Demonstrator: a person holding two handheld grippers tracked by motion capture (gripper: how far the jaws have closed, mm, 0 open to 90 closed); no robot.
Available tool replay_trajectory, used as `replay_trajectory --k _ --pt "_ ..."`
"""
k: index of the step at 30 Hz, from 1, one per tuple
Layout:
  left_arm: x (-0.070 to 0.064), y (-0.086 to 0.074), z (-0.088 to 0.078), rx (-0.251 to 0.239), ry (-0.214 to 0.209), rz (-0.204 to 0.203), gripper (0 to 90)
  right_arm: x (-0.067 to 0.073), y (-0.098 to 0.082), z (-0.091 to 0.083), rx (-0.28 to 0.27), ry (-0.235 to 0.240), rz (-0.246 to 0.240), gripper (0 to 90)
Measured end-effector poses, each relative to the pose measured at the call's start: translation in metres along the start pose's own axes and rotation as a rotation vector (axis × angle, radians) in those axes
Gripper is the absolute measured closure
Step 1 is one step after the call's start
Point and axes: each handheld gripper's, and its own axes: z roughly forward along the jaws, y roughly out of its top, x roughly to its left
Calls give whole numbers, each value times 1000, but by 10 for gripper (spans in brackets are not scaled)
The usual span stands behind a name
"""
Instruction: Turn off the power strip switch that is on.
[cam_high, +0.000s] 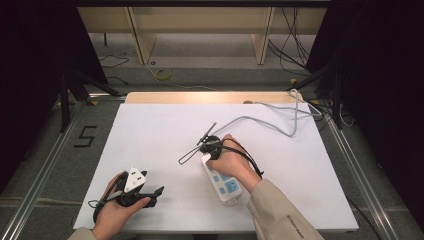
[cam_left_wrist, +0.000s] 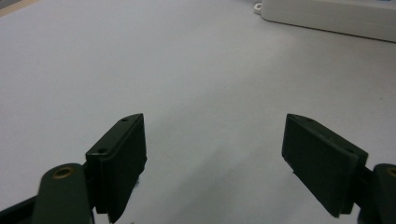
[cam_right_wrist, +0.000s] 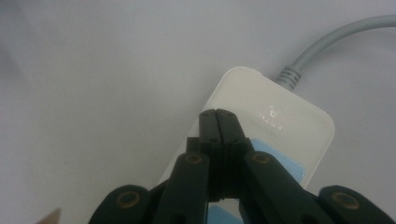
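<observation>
A black figure "5" (cam_high: 86, 136) is marked on the grey floor, left of the white table (cam_high: 150, 130); the embossed mark on the power strip (cam_right_wrist: 271, 114) is too faint to read; small print on the person's sleeve (cam_high: 295, 226) is illegible.

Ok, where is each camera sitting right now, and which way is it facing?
High view: above the person's side, looking forward and down on the white table; both forearms, left gripper, right gripper.
Left gripper view: on the left gripper, low across the table; jaws open.
Right gripper view: on the right gripper, looking down; jaws shut.
Shared: all three show the power strip.
</observation>
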Motion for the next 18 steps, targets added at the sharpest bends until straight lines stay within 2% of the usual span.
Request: replay_trajectory --k 9,11,14,18 --pt "0 0 0 0 0 1 216 1 0 0 1 -6 0 900" --pt "0 0 0 -2 0 1 216 1 0 0 3 -17 -21 900" --pt "0 0 0 0 1 2 217 3 0 0 6 -27 -26 900" --pt "-1 0 0 -3 1 3 217 3 0 0 7 -27 -18 900"
